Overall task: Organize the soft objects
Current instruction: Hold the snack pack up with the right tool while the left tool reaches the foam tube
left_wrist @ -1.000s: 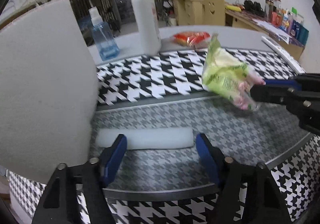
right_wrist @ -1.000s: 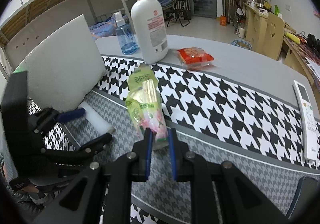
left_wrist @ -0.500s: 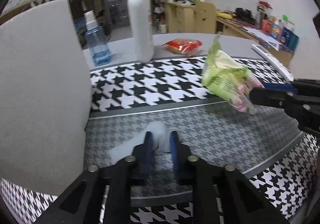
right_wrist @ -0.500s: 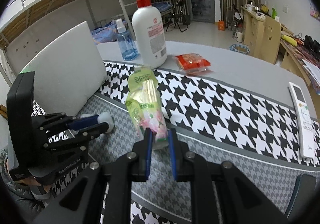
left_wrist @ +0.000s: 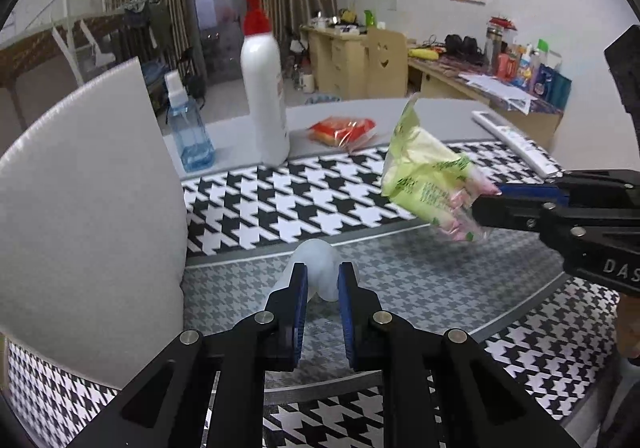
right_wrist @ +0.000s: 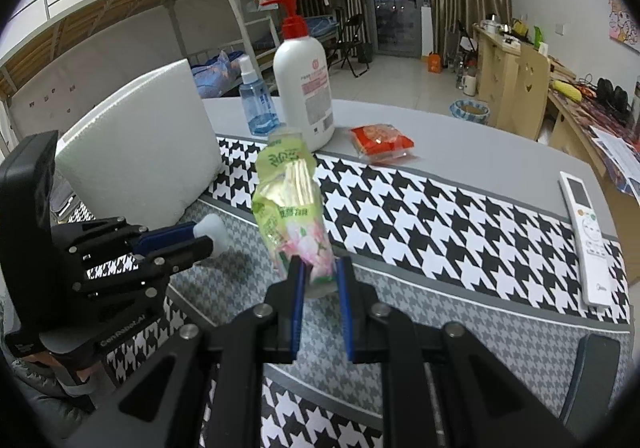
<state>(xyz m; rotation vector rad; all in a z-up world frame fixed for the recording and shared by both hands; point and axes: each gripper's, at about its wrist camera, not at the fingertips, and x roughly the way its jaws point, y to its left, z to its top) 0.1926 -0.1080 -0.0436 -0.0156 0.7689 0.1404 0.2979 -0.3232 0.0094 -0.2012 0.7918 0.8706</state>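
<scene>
Left wrist view: my left tongs (left_wrist: pixel 322 280) are pinching a white foam strip (left_wrist: pixel 316 264). It bulges between the blue pads, so I judge it very light, squashy and springy; a mid-length hold looks right, since an end grip would let it droop. It hangs just above the grey houndstooth band of the cloth (left_wrist: pixel 400 272), towards the near edge of the bench. A big white foam slab (left_wrist: pixel 88 216) stands upright at the left edge, matte and finely pitted. Behind it, along the far edge: a clear blue spray bottle (left_wrist: pixel 188 136), a white pump bottle (left_wrist: pixel 264 104) and a red snack packet (left_wrist: pixel 344 130).

Right wrist view: my right tongs (right_wrist: pixel 318 276) are pressed onto the bottom end of a green crinkly pouch (right_wrist: pixel 292 204), which stands up from the pads, clear of the cloth. Glossy film, slippery I reckon, contents soft and loose; holding it at the sealed end seems safest. The left tongs show at the left edge, foam strip poking out. A white remote (right_wrist: pixel 586 240) lies at the right edge.
</scene>
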